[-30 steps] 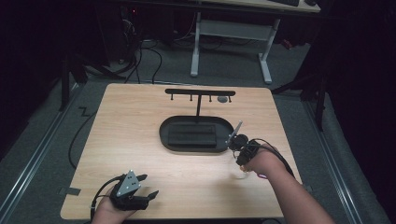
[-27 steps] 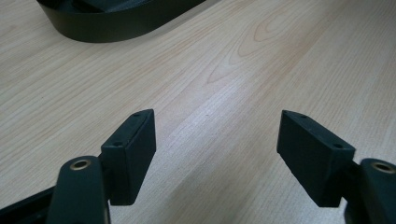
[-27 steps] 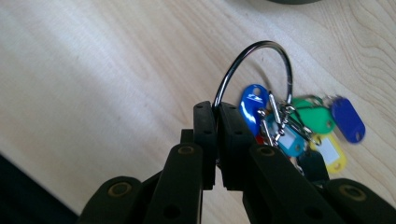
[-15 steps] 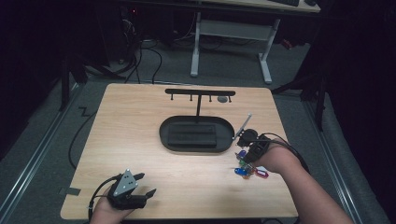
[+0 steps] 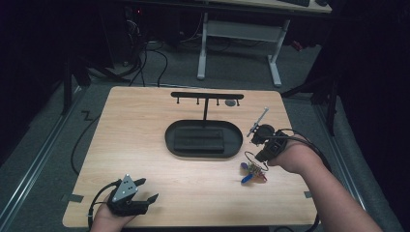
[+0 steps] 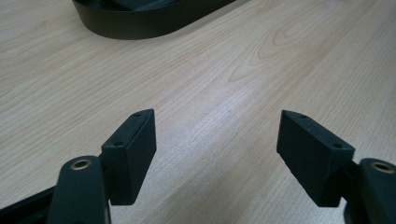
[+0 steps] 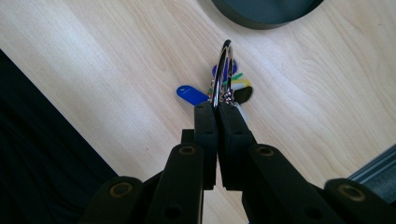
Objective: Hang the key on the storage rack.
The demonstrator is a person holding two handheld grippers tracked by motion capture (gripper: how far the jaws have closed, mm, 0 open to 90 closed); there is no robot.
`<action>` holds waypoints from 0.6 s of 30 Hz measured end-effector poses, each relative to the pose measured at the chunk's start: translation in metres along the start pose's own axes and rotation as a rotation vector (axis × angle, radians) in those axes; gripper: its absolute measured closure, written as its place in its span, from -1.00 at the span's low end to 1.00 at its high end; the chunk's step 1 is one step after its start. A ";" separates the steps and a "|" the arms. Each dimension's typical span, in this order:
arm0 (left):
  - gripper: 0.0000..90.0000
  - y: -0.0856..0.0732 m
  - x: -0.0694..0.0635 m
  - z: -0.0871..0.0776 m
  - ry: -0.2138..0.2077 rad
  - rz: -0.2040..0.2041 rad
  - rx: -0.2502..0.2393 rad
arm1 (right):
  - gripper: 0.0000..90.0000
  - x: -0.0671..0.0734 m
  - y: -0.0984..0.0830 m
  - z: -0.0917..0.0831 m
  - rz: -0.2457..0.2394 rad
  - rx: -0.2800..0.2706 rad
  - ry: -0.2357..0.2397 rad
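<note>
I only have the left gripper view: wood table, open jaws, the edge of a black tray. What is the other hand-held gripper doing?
Observer: The right hand-held gripper is shut on a metal key ring with coloured tags hanging from it.
Operator: Is the bunch off the table?
Observer: The ring is up in the jaws; from the high view I cannot tell whether the tags clear the table.
Operator: Where is that relative to the tray?
Observer: Just right of the black oval tray, near its front corner.
Operator: Anything behind the tray?
Observer: A black rack with small hooks stands behind it.
</note>
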State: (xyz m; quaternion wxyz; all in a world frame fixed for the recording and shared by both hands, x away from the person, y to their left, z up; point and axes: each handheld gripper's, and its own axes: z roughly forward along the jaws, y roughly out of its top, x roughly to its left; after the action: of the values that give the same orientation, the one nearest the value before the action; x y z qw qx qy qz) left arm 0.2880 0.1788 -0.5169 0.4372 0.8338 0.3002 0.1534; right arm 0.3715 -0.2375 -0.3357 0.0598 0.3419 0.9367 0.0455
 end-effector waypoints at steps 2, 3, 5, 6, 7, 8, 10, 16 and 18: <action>-0.35 -0.001 -0.002 0.000 0.010 0.015 0.006 | 0.95 -0.001 0.000 -0.006 0.003 0.000 -0.005; -0.35 -0.001 -0.003 -0.001 0.013 0.020 0.004 | 0.96 -0.001 -0.001 -0.008 0.008 -0.003 -0.009; -0.35 -0.001 -0.004 -0.002 0.016 0.027 0.008 | 0.96 -0.001 -0.002 -0.012 0.009 -0.001 -0.019; -0.35 -0.002 -0.004 -0.003 0.016 0.024 0.007 | 0.96 -0.001 -0.002 -0.014 0.005 -0.001 -0.019; -0.35 -0.002 -0.004 -0.003 0.017 0.021 0.006 | 0.96 -0.001 -0.002 -0.016 0.003 -0.001 -0.023; -0.35 -0.002 -0.005 -0.003 0.018 0.020 0.007 | 0.96 -0.001 -0.002 -0.019 0.003 0.001 -0.021; -0.35 -0.002 -0.005 -0.004 0.020 0.024 0.010 | 0.96 -0.001 -0.002 -0.024 0.001 -0.003 -0.026; -0.35 -0.002 -0.006 -0.002 0.020 0.027 0.012 | 0.96 -0.003 0.000 -0.033 0.003 -0.007 -0.038; -0.35 -0.003 -0.005 -0.002 0.019 0.025 0.013 | 0.96 -0.003 0.001 -0.035 0.002 -0.014 -0.039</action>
State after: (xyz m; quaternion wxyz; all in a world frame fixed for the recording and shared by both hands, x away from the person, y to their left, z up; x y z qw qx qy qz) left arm 0.2817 0.1779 -0.5178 0.4269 0.8389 0.2948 0.1648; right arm 0.3699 -0.2403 -0.3006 0.0805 0.3433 0.9347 0.0453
